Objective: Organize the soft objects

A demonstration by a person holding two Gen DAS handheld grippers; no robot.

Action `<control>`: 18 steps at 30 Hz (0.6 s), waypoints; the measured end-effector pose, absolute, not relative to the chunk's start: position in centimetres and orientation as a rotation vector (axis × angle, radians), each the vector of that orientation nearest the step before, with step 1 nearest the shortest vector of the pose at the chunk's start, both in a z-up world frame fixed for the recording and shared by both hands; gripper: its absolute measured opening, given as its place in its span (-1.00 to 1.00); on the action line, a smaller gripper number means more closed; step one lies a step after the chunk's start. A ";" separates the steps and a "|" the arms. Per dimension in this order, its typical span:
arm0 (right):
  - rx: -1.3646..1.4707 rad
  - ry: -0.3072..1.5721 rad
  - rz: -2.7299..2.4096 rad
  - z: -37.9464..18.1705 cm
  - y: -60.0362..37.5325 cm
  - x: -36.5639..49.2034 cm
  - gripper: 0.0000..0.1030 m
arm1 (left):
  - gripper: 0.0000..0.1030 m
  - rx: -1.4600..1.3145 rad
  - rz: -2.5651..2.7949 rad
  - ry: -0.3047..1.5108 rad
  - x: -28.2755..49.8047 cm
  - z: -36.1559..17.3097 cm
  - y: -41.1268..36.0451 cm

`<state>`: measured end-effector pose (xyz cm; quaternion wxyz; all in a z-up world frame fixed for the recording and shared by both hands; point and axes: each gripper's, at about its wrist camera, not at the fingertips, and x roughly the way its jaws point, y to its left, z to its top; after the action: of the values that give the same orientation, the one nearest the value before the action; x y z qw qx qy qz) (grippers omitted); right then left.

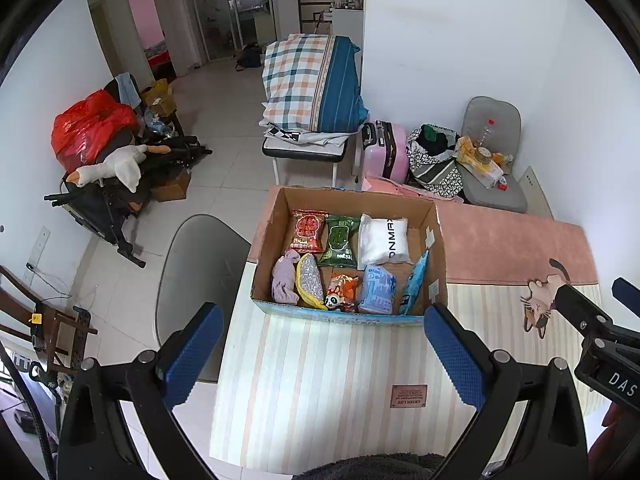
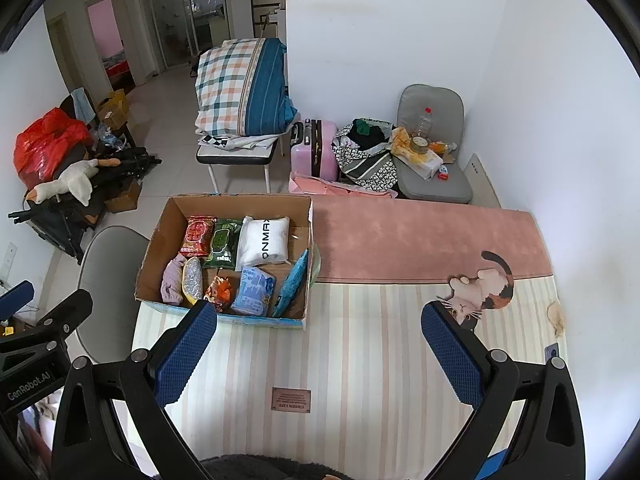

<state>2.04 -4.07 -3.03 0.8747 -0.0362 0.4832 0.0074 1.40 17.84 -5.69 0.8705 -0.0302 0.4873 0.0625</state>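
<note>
White pouch [image 2: 264, 241] reads "ONMAX", left gripper [image 2: 28, 390] body "GenRobot.AI", right gripper [image 1: 622, 385] body "DAS", mat tag [image 2: 291, 400] illegible.

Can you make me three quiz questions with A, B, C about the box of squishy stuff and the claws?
1. Where in the cardboard box is the white packet?
A. far row, right end
B. near row, left end
C. outside the box

2. What colour is the packet at the far row's left end?
A. blue
B. red
C. white

3. How do the two claws stand?
A. both open, holding nothing
B. both shut on packets
C. one holds a sock

Answers: 1 A, it lies beside the green packet at the back. 2 B, the red packet sits there. 3 A, the left claw and right claw are spread wide over the striped mat.
</note>
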 end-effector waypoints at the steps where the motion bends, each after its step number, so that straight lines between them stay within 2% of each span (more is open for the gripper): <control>1: -0.077 1.009 0.017 -3.0 -4.1 2.0 1.00 | 0.99 -0.063 0.131 1.020 1.5 -5.6 17.7; 18: -0.068 1.008 0.012 -2.8 -4.2 2.1 1.00 | 0.99 -0.057 0.133 1.013 2.5 -5.0 17.6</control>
<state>2.08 -4.23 -2.83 0.8751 -0.0327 0.4827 0.0056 2.51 17.56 -5.02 0.8720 -0.0274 0.4846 0.0638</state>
